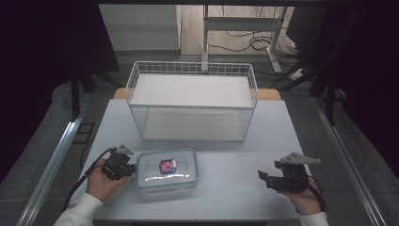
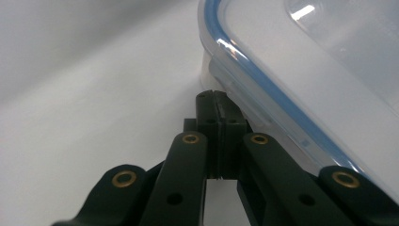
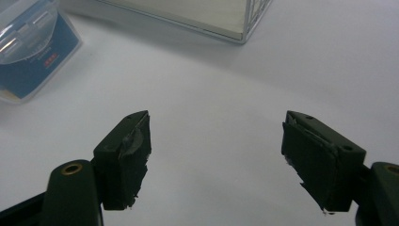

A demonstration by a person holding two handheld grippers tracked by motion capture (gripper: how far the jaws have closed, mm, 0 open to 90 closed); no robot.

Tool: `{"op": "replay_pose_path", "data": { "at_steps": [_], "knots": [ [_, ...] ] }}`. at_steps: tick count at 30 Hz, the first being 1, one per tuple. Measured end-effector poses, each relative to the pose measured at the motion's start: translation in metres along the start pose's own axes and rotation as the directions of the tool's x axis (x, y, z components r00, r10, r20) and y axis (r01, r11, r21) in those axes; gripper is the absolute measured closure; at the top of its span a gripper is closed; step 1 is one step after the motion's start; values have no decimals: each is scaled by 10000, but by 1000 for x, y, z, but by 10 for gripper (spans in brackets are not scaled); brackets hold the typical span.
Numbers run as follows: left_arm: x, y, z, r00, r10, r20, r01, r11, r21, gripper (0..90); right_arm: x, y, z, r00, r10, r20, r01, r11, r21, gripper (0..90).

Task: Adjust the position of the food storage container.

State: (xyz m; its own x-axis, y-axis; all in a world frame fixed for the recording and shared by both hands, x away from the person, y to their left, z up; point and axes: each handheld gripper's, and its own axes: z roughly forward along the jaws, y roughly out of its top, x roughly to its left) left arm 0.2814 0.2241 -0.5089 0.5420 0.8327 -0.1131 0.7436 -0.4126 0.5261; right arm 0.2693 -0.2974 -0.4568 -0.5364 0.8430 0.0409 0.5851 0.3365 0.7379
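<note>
My left gripper (image 1: 126, 168), jaws pressed together on nothing, sits against the left side of the clear blue-sealed lidded plastic box (image 1: 165, 170) on the white desk (image 1: 235, 165). My right gripper (image 3: 216, 160) rests well apart, jaws wide, nothing between.

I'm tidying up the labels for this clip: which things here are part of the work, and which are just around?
In the work:
- clear lidded container
- left gripper, jaws shut, at the container's left edge
- right gripper, jaws open, apart from the container
- white wire basket, probably

Just around:
- table
- cables on the floor
</note>
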Motion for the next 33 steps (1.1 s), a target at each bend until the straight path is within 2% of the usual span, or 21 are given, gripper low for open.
{"op": "replay_pose_path", "data": {
  "at_steps": [2,3,4,11,12,14,17,21,28,29,32,33],
  "knots": [
    [-4,3,2,10000,-9,85,9,10000,-11,899,0,0,0,10000,-20,-15,20,10000,22,245],
    [-6,5,4,9979,-210,617,217,9997,-92,899,0,0,0,10000,-23,-17,23,10000,27,245],
    [-8,5,6,9960,-269,853,280,9995,-124,899,1,0,1,10000,-8,-28,8,10000,20,245],
    [-21,13,14,9967,-98,806,113,9998,-186,899,0,0,2,10000,-13,-16,13,10000,54,244],
    [-23,15,15,9968,30,800,-18,9999,-146,899,1,0,2,10000,-3,-18,3,10000,50,245],
    [-28,18,20,9918,-131,1270,158,9997,-200,899,1,0,1,10000,0,-30,0,10000,29,244],
    [-32,20,22,9901,-136,1399,169,9996,-224,899,1,0,1,10000,13,-12,-13,10000,36,244],
    [-41,25,27,9898,3,1428,39,9996,-290,899,0,0,2,10000,-30,-12,30,10000,66,245],
    [-40,23,26,9895,77,1441,-6,9988,-495,877,1,-1,2,10000,-41,19,41,10000,52,244],
    [-36,23,21,9917,123,1283,-42,9980,-625,873,1,-1,2,10000,-63,55,63,10000,-33,244],
    [-30,21,12,9934,22,1149,80,9961,-883,879,1,-1,1,10000,-59,50,60,9999,-87,243],
    [-26,19,1,9965,-29,836,131,9925,-1215,875,2,-1,1,10000,-87,28,88,9999,-141,242]
  ]
}}
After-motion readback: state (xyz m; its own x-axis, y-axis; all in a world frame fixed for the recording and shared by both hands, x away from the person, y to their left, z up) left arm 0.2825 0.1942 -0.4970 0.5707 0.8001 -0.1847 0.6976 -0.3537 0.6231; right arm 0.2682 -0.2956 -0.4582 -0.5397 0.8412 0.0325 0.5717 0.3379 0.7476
